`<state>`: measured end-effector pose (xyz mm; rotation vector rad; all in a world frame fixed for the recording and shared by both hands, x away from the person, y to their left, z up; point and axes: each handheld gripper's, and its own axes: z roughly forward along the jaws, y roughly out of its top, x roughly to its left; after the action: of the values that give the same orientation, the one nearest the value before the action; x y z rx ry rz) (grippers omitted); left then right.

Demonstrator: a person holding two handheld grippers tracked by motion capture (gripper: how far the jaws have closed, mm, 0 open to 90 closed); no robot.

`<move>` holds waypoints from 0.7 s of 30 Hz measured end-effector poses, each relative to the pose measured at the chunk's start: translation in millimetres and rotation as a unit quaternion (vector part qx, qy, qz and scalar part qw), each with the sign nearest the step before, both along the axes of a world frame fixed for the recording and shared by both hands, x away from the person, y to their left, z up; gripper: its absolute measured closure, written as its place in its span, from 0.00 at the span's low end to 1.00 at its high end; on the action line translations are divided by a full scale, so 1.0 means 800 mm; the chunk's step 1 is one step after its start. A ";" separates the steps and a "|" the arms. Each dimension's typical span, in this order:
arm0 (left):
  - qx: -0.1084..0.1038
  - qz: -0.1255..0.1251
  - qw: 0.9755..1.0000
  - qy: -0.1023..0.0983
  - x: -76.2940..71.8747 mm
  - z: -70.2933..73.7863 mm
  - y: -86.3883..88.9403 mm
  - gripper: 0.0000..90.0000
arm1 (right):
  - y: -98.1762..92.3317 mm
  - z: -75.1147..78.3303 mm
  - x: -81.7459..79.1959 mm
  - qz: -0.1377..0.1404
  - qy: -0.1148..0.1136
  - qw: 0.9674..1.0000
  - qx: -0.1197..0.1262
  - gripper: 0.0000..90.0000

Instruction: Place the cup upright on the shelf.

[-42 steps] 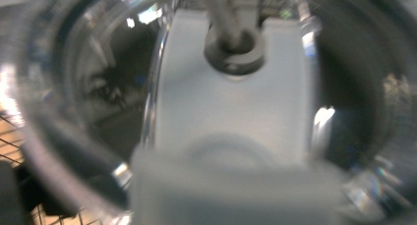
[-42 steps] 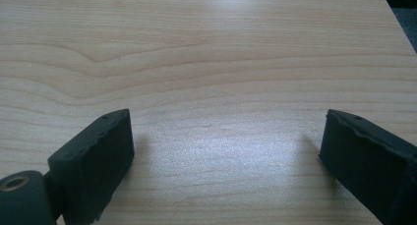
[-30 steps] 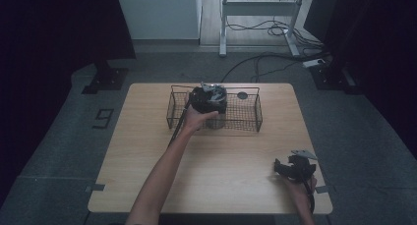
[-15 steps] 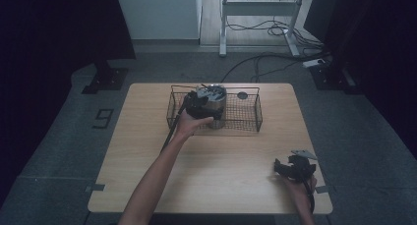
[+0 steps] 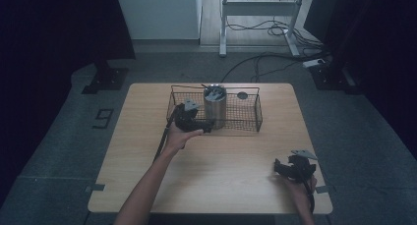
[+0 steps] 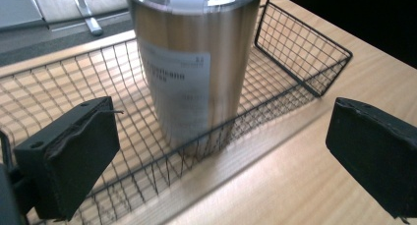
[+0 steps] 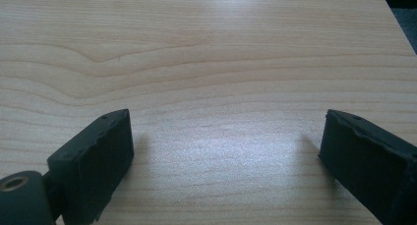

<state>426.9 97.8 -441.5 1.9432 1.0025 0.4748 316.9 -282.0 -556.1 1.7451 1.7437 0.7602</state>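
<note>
A steel tumbler [image 5: 215, 107] with a white label [image 6: 179, 82] stands upright inside a black wire basket [image 5: 251, 112] at the back middle of the table. My left gripper [image 5: 206, 126] is open at the basket's front left, jaws wide apart, pointing at the tumbler [image 6: 196, 63] from just outside the front wire wall. Nothing sits between its jaws. My right gripper [image 5: 281, 169] rests near the table's front right corner, open, over bare wood [image 7: 221, 87].
A small dark round lid [image 5: 242, 95] lies on the table behind the basket. The wooden table [image 5: 221, 161] has free room in front of the basket. Cables and a desk frame [image 5: 260, 9] stand on the floor beyond.
My left gripper has let go of the tumbler, which now stands in the basket, and has drawn back toward the front left. The right gripper has stayed put.
</note>
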 end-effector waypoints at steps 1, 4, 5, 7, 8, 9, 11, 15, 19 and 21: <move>0.000 -0.002 1.000 0.003 -0.005 -0.001 0.003 0.00 | 0.000 0.000 0.000 0.001 -0.001 1.000 -0.001 0.06; -0.001 -0.007 1.000 0.005 -0.022 -0.006 0.013 0.00 | 0.000 0.000 0.000 -0.001 0.000 1.000 0.001 0.06; -0.002 -0.008 1.000 0.005 -0.028 -0.009 0.017 0.00 | 0.000 0.000 0.000 -0.001 0.000 1.000 0.001 0.06; -0.011 -0.007 1.000 0.009 -0.040 -0.014 0.025 0.00 | 0.000 0.000 0.000 -0.001 0.001 1.000 0.000 0.06; -0.018 -0.008 1.000 0.010 -0.046 -0.016 0.029 0.00 | 0.000 0.000 0.000 -0.001 0.001 1.000 0.001 0.06; -0.019 -0.007 1.000 0.010 -0.053 -0.018 0.033 0.00 | 0.000 0.000 0.000 -0.001 0.001 1.000 0.001 0.06; -0.023 -0.005 1.000 0.013 -0.065 -0.022 0.041 0.00 | 0.000 0.000 0.000 -0.001 0.001 1.000 0.001 0.06; -0.028 -0.003 0.999 0.022 -0.088 -0.034 0.057 0.00 | 0.000 0.000 0.000 -0.001 0.001 1.000 0.001 0.06; -0.027 -0.003 0.999 0.024 -0.104 -0.041 0.069 0.01 | 0.000 0.000 0.000 -0.001 0.001 1.000 0.001 0.06; -0.021 -0.005 0.999 0.025 -0.112 -0.046 0.075 0.01 | 0.000 0.000 0.000 -0.001 0.001 1.000 0.001 0.06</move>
<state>337.6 157.7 -478.0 1.9294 1.0249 0.3982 316.9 -281.8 -556.0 1.7481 1.7430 0.7597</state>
